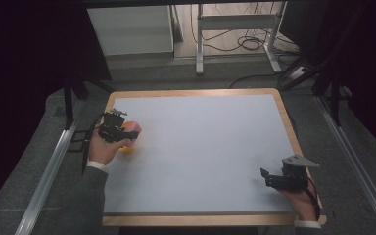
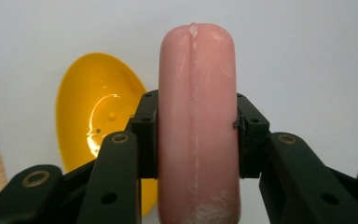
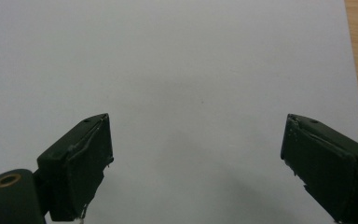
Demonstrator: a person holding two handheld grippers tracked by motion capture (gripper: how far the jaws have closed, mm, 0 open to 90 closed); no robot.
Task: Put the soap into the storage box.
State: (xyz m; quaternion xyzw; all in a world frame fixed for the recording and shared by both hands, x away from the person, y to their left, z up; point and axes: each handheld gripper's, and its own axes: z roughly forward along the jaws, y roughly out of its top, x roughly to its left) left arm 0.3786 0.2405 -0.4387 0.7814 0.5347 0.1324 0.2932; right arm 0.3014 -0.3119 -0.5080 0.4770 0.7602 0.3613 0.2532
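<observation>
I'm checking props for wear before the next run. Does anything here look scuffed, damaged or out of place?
The pink sausage clamped in the left claw looks worn: a pale whitish streak runs along its length and the near end is scuffed white. The yellow bowl beside it looks intact, and the right claw is open above the bare white mat.
</observation>
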